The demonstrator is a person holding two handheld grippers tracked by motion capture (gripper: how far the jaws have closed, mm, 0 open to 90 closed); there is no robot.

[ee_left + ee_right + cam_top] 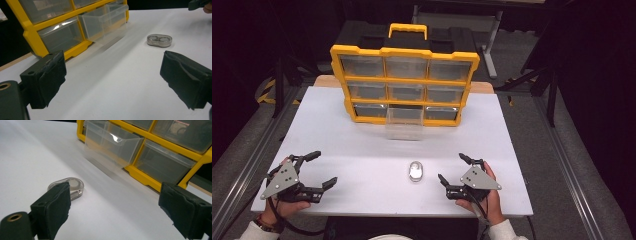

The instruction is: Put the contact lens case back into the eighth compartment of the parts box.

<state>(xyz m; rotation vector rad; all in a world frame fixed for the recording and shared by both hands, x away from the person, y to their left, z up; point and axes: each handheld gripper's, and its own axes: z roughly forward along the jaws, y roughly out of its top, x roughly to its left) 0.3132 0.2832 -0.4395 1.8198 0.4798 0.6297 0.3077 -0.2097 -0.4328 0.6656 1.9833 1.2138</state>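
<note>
A yellow organiser (404, 82) with clear drawers stands upright at the back of the white table (362, 145). Its bottom middle drawer (404, 123) is pulled out; the same drawer (103, 21) (112, 143) shows in both gripper views. A small clear oval case (415, 171) (159, 40) (72, 185) lies on the table in front of it. My left gripper (324, 169) (112, 80) rests open near the front left corner. To the right of the case my right gripper (453, 169) (115, 212) is open too. Nothing sits between either pair of jaws.
The organiser (37, 42) (155, 177) fills the back middle of the table. A black case (362, 32) lies behind it. Metal rails (242, 170) run along both table sides. White tabletop stretches between the grippers and the organiser.
</note>
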